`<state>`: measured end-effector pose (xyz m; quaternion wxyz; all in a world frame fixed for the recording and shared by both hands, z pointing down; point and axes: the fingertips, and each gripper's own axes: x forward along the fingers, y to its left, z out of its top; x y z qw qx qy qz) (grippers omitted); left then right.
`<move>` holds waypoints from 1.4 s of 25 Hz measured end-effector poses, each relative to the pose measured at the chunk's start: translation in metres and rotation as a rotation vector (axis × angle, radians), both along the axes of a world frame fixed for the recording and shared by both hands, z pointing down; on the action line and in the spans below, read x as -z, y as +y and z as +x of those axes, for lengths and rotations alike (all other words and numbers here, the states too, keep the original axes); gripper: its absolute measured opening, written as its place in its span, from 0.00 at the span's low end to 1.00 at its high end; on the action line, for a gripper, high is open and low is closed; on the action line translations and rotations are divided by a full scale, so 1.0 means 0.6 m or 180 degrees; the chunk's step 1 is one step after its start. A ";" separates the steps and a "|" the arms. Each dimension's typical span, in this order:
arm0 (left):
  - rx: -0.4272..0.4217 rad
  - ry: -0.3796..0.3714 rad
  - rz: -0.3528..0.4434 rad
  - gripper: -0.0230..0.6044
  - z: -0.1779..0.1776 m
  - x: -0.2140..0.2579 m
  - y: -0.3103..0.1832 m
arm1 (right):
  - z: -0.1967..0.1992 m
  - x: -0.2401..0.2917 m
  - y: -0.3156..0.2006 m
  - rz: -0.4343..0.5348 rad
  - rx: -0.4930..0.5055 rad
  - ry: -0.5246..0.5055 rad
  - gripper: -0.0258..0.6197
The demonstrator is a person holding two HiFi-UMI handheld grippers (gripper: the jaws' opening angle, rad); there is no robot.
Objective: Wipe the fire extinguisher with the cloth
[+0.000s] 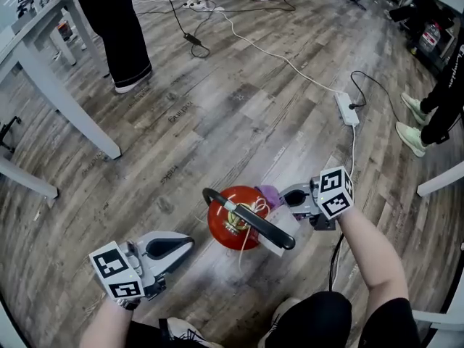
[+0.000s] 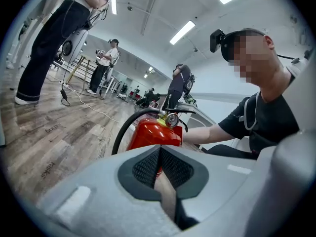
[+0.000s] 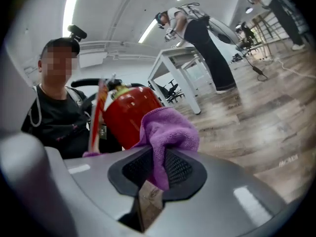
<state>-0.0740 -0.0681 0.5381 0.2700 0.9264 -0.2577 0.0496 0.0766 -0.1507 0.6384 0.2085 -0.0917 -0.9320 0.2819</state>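
Both jaws closed — right gripper (image 3: 160, 173) clamps the cloth (image 3: 169, 128), partly hiding the fire extinguisher (image 3: 129, 110); left gripper (image 2: 159, 168) empty.

Floor (image 1: 239, 107): grey-brown wood-effect planks throughout, with a worn finish. A white table (image 1: 65, 100) stands at the upper left of the head view on angled legs. A white power strip (image 1: 346, 109) lies on the floor at right. A white cable (image 1: 268, 49) runs from it toward the far side, and a black cable (image 1: 190, 38) loops nearby. One bystander (image 1: 116, 27) in dark trousers stands beside the table. Pale green shoes (image 1: 413, 125) show at the right edge. Ceiling (image 2: 197, 9): white, lit by strip lights (image 2: 183, 31). A black office chair (image 3: 173, 90) stands beyond a white table.
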 end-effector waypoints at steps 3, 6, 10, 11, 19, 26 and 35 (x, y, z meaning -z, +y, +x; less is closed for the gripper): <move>-0.0015 0.0077 -0.0102 0.04 0.011 -0.001 -0.003 | 0.003 -0.106 0.005 -0.0275 -0.0305 0.0167 0.13; -0.0033 0.0135 -0.0198 0.04 0.023 -0.003 -0.005 | 0.004 -0.211 0.010 -0.0518 -0.0603 0.0399 0.13; -0.0042 0.0125 -0.0297 0.04 0.031 -0.015 -0.004 | 0.009 -0.348 0.020 -0.0694 -0.0975 0.0818 0.13; -0.0030 0.0113 -0.0324 0.04 0.031 -0.020 -0.004 | 0.010 -0.372 0.020 -0.0749 -0.1109 0.0890 0.13; 0.0087 0.0173 -0.0432 0.04 0.027 -0.029 -0.010 | 0.008 -0.321 0.007 -0.1067 -0.1478 0.0472 0.13; 0.0156 0.0266 -0.0242 0.04 0.022 -0.005 -0.027 | 0.002 -0.012 -0.034 -0.0858 -0.1622 -0.0823 0.13; 0.0067 0.0414 -0.0157 0.04 0.030 0.004 -0.032 | 0.011 0.236 -0.009 0.0019 -0.1503 -0.0840 0.13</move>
